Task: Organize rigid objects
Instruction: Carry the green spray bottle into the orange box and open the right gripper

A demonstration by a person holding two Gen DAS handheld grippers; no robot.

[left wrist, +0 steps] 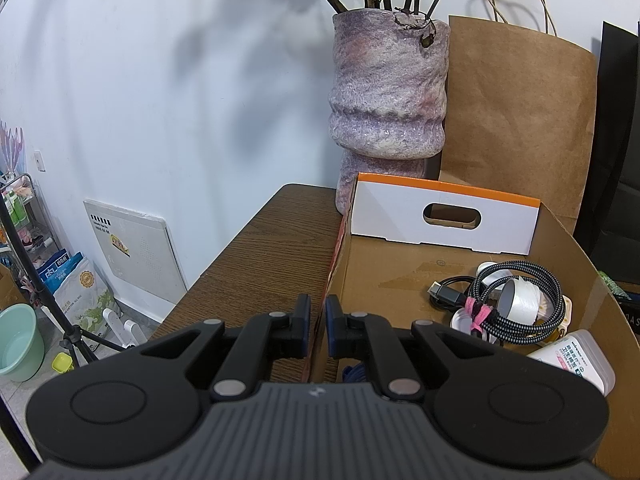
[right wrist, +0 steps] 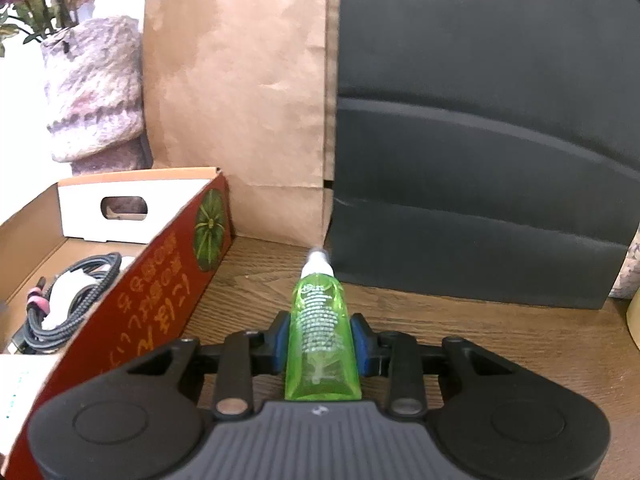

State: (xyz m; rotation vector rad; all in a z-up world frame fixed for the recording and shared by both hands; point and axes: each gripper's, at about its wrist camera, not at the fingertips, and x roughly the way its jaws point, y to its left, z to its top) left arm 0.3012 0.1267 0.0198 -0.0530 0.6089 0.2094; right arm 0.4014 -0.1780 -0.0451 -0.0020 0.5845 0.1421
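An open cardboard box (left wrist: 384, 276) lies on a wooden table (left wrist: 260, 256). Inside are a coiled braided cable (left wrist: 516, 308), a white tape roll (left wrist: 520, 300) and a white plastic case (left wrist: 576, 360). My left gripper (left wrist: 318, 320) is shut on the box's left wall (left wrist: 332, 272), one finger on each side. My right gripper (right wrist: 320, 340) is shut on a green bottle with a white cap (right wrist: 320, 320) and holds it just right of the box's red outer side (right wrist: 152, 300), above the table (right wrist: 480, 340).
A mottled purple vase (left wrist: 388, 112) with stems stands behind the box. A brown paper bag (right wrist: 240, 100) and a black bag (right wrist: 480, 140) stand at the back of the table. The floor at left holds a tripod (left wrist: 52, 308), bags and a green bucket (left wrist: 20, 340).
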